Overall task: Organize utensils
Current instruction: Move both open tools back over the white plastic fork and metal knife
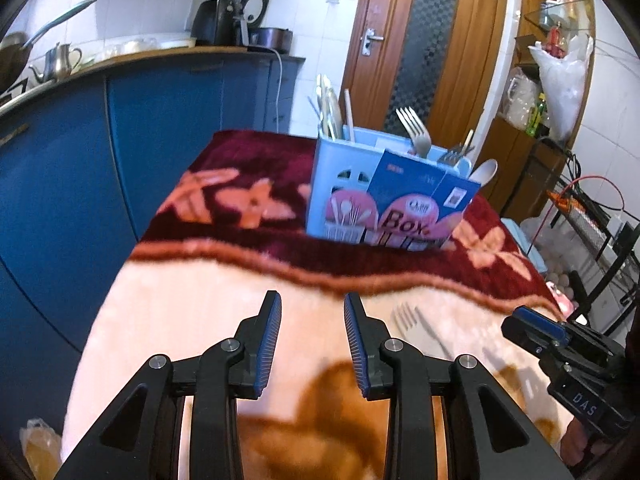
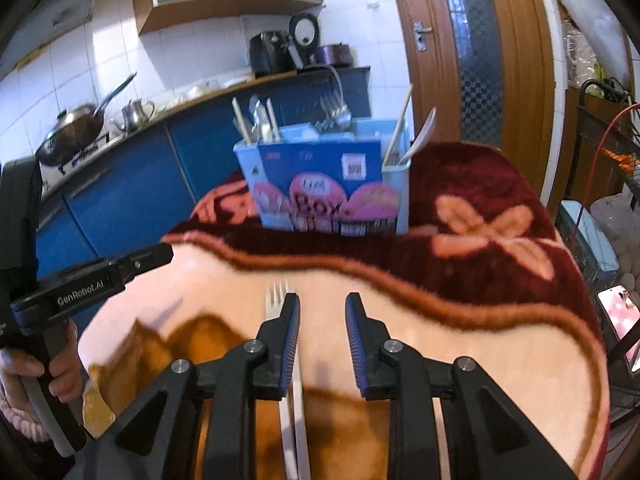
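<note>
A light blue utensil box (image 1: 352, 196) with a "Box" label stands on the blanket-covered table; it also shows in the right wrist view (image 2: 328, 192). It holds forks, chopsticks and a white spoon. A white plastic fork (image 2: 280, 300) lies on the pale part of the blanket, partly under my right gripper's left finger; the left wrist view shows it too (image 1: 416, 324). My right gripper (image 2: 322, 344) is open above it. My left gripper (image 1: 312, 344) is open and empty over the blanket.
Blue kitchen cabinets (image 1: 120, 140) with a counter run along the left. A wooden door (image 1: 424, 48) stands behind the table. Shelves and a wire rack (image 1: 592, 224) are on the right. A phone (image 2: 620, 320) lies off the table's right edge.
</note>
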Tool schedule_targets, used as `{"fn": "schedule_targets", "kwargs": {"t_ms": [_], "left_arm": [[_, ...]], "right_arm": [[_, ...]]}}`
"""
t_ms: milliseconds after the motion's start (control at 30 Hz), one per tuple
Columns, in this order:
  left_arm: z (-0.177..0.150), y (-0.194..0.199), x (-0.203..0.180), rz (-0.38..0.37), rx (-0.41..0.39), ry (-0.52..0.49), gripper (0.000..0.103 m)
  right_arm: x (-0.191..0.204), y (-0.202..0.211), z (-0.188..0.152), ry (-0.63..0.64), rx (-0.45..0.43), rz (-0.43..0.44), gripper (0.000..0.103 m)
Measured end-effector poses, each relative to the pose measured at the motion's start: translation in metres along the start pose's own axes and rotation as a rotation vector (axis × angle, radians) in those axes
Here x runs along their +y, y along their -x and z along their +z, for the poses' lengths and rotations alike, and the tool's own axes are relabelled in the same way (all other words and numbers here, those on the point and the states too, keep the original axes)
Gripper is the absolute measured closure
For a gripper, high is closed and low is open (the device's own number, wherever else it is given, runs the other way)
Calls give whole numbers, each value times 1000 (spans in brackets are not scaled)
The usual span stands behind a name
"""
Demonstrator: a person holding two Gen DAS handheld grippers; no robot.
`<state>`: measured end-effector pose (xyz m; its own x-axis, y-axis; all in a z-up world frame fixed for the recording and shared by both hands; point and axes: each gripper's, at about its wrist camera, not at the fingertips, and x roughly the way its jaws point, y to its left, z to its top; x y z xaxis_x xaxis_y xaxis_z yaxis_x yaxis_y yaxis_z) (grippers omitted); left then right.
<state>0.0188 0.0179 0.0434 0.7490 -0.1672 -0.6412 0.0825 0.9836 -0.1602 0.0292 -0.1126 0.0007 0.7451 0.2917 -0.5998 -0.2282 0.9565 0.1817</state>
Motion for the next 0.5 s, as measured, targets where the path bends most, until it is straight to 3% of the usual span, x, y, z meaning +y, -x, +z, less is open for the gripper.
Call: {"fn": "schedule_targets", "kwargs": {"t_ms": [400,500], "left_arm": [[-17,0,12,17,36,32,70],[-18,0,14,18,41,39,70]], "right_arm": [[6,-35,-13,7,196,26,77],[8,-40,-11,20,212,24,77]]}}
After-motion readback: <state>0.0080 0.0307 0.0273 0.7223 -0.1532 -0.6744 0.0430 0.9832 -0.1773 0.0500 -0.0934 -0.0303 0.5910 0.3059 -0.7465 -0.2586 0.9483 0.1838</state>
